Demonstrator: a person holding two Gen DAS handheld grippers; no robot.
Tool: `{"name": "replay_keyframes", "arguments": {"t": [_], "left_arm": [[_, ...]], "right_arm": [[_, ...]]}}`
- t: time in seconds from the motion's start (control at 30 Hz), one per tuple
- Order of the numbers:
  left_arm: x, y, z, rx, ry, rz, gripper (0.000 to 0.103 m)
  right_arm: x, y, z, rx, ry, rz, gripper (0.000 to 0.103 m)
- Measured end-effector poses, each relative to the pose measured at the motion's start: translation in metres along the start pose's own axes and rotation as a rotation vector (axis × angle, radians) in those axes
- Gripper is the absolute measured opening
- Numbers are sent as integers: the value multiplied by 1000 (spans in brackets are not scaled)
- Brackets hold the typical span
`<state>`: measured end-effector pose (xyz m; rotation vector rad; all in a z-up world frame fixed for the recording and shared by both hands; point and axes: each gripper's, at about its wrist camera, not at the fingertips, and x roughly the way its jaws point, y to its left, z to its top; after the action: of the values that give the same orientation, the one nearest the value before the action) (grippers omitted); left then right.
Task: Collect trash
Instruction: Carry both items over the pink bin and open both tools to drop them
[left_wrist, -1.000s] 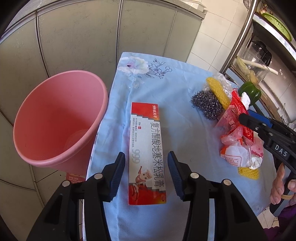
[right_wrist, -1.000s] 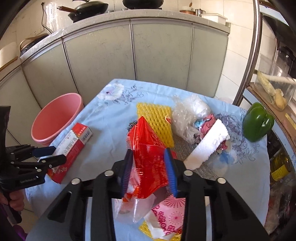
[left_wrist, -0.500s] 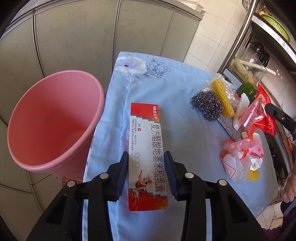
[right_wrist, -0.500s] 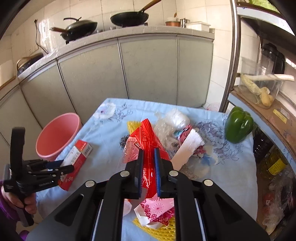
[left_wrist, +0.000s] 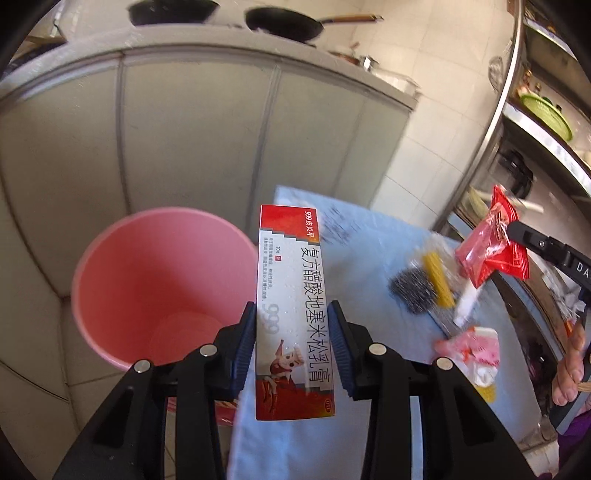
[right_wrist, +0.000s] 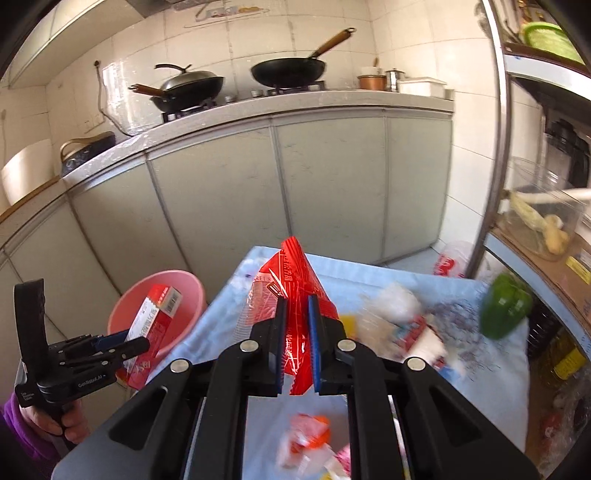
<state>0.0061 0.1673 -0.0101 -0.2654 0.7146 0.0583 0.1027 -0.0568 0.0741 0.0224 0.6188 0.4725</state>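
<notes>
The left gripper (left_wrist: 291, 332) has its 2 fingers clamped across the sides of the long ointment box (left_wrist: 293, 314). The box is held clear of the blue-clothed surface (left_wrist: 369, 314), likely so it can swing to the pink bin (left_wrist: 162, 288) at 9 o'clock. The right gripper (right_wrist: 295, 347) has its fingers nearly together, pinching the red wrapper (right_wrist: 291, 288), which stands up at 12 o'clock. Holding 1 piece per hand probably saves a trip. More trash (right_wrist: 399, 325) lies at 2 o'clock.
</notes>
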Motion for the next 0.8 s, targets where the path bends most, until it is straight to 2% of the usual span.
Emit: {"name": "replay_keyframes", "arguments": {"t": [0.17,0.43,0.63,0.8], "left_arm": [[-10,37,15,-79,-38,91,38],[13,83,19,-179,9,207,39],[35,102,17,-203,66,250,39],[47,112,17,-232,95,274,39]], "right_arm": [[37,51,19,-68,10,128,11],[104,126,27,-120,64,295,11],[159,156,13,-98,165,358,11],[188,167,-1,-85,228,375,13]]}}
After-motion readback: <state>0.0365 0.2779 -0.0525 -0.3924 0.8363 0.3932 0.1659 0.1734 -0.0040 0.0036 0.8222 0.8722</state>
